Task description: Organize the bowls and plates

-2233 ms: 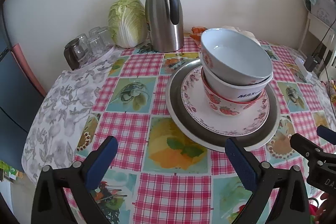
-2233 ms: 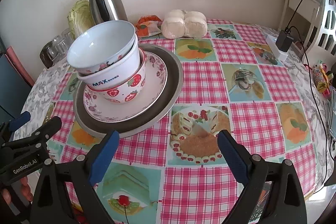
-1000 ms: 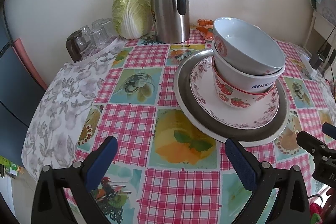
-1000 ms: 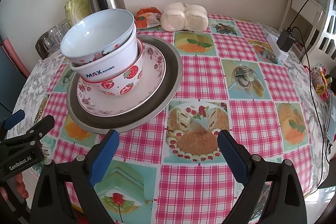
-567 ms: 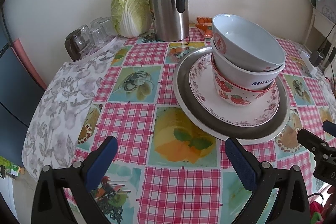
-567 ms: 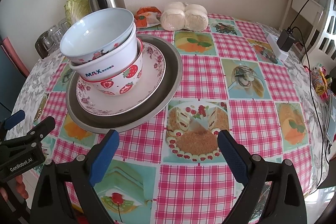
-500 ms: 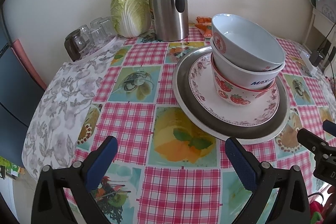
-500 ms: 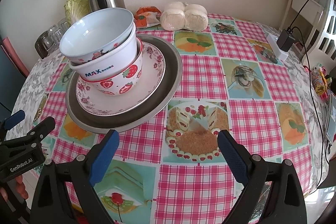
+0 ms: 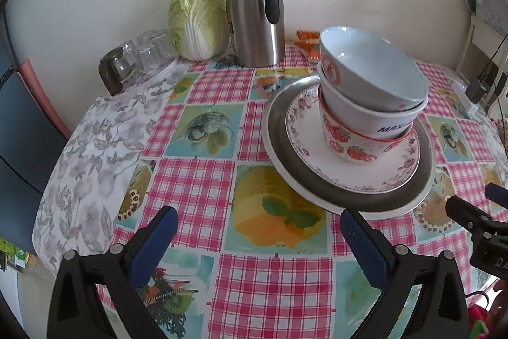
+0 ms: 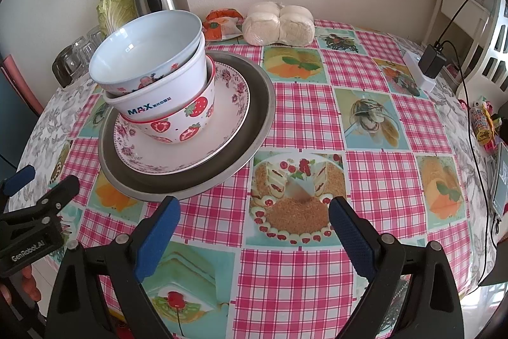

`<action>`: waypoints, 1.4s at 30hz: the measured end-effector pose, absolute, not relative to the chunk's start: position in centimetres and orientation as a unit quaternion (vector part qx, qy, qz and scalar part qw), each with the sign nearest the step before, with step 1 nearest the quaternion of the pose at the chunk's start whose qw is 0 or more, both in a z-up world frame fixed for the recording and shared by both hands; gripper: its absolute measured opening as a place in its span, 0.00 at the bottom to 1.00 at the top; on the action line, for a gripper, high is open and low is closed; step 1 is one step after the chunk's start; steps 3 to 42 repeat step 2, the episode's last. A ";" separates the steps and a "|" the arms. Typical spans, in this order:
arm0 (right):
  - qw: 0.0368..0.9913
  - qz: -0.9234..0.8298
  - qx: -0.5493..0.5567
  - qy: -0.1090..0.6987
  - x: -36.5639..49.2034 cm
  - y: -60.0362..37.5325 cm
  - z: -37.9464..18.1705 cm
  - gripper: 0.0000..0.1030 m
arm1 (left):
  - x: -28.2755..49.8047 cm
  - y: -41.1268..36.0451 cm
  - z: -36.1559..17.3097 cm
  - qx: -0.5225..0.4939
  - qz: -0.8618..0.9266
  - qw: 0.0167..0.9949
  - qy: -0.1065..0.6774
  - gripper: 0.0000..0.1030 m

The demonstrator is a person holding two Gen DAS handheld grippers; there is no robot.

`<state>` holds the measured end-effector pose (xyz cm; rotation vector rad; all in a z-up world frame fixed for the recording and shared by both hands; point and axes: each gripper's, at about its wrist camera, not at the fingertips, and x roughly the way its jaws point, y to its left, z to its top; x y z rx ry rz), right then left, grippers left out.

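Your left gripper (image 9: 257,239) and right gripper (image 10: 254,227) both hover with fingers spread wide, holding nothing. The three nested bowls (image 10: 158,75) sit on the floral plate (image 10: 228,104) and grey plate (image 10: 254,123), at your right gripper's ten o'clock. Top bowl seems tilted. The thermos (image 9: 255,11) stands at twelve o'clock.

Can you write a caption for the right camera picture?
Open right gripper faces three stacked bowls on two plates.
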<state>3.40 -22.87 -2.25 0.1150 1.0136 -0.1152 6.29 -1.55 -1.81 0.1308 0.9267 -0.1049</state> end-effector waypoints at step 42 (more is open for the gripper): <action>0.871 -0.055 0.055 0.485 3.4 -22.9 -2.3 0.92 | 6.3 -1.6 -1.8 0.063 -0.055 0.890 0.448 1.00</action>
